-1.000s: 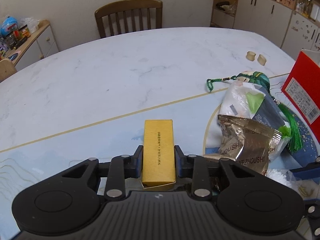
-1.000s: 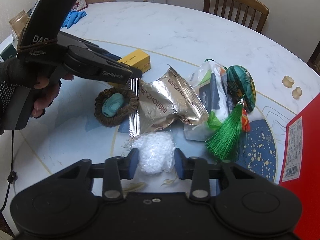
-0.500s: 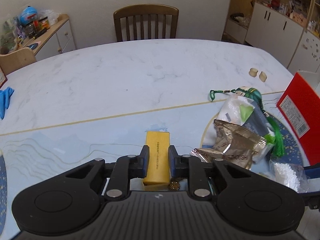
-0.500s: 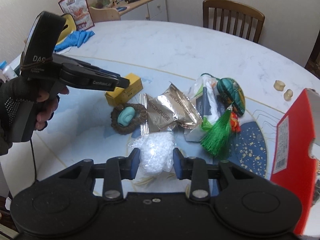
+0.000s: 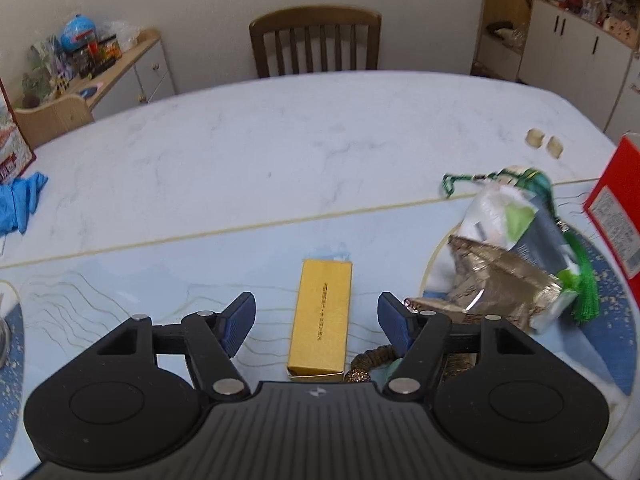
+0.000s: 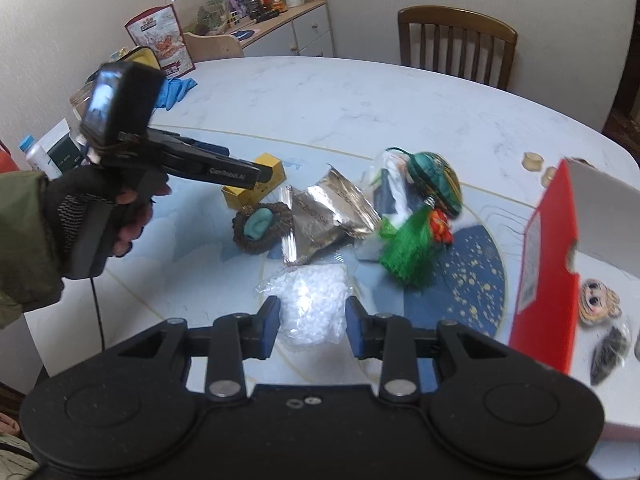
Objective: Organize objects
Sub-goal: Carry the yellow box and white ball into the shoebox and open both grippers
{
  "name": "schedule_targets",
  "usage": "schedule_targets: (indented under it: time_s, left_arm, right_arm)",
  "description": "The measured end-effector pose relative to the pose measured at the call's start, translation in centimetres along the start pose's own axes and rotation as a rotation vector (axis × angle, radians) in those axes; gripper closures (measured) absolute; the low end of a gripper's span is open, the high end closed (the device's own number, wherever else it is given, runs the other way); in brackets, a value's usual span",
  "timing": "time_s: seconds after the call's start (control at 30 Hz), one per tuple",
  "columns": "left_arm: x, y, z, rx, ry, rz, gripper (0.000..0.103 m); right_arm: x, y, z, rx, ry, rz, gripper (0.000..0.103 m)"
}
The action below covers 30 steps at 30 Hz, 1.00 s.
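Yellow box (image 5: 321, 317) released onto marble table (image 5: 280, 152)

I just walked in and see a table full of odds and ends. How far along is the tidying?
Early. The red box already holds a few small things. The right gripper grips a bag of white beads. The left gripper is opening over the yellow box. The foil packet, tassel and bracelet remain.

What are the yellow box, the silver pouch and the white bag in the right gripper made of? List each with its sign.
Yellow box: likely matte cardboard; crisp folded edges, an end flap, printed text.
Silver pouch: probably metallised foil film; mirror glints and sharp creases.
White bag: thin clear plastic, glossy and crinkled, filled with small white pellets of unclear material; the right gripper pinches it.
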State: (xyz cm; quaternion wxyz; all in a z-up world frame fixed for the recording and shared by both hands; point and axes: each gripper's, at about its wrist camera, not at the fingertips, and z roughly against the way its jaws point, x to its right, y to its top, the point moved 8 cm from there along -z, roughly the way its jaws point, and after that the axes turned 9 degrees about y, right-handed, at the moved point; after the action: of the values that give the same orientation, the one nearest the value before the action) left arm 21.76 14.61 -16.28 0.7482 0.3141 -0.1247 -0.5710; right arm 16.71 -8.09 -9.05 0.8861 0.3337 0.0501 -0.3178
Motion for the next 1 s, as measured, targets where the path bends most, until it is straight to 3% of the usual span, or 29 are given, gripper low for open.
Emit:
schedule_targets:
  time_s: [0.2, 0.27, 0.33, 0.4, 0.73, 1.0]
  left_arm:
    - [0.1, -0.2, -1.7, -0.027, 0.022, 0.015, 0.036]
    - [0.1, -0.2, -1.9, -0.031, 0.021, 0.013, 0.046]
    - [0.4, -0.4, -2.1, -0.046, 0.019, 0.005, 0.063]
    - [0.7, -0.6, -2.1, -0.045, 0.016, -0.006, 0.069]
    - [0.8, -0.9, -0.6, -0.036, 0.039, -0.008, 0.074]
    - [0.6, 0.1, 4.0, -0.001, 0.044, 0.018, 0.074]
  right_arm:
    - [1.4, -1.4, 1.8, 0.006, -0.027, -0.046, 0.070]
    - [1.9, -1.7, 2.3, 0.010, -0.038, -0.058, 0.070]
    - [2.3, -2.0, 2.8, 0.015, -0.047, -0.069, 0.070]
    - [2.6, -2.2, 3.3, 0.021, -0.054, -0.077, 0.070]
    - [4.3, -1.9, 6.3, 0.052, -0.077, -0.080, 0.070]
    - [8.0, -1.2, 9.9, 0.105, -0.103, -0.121, 0.070]
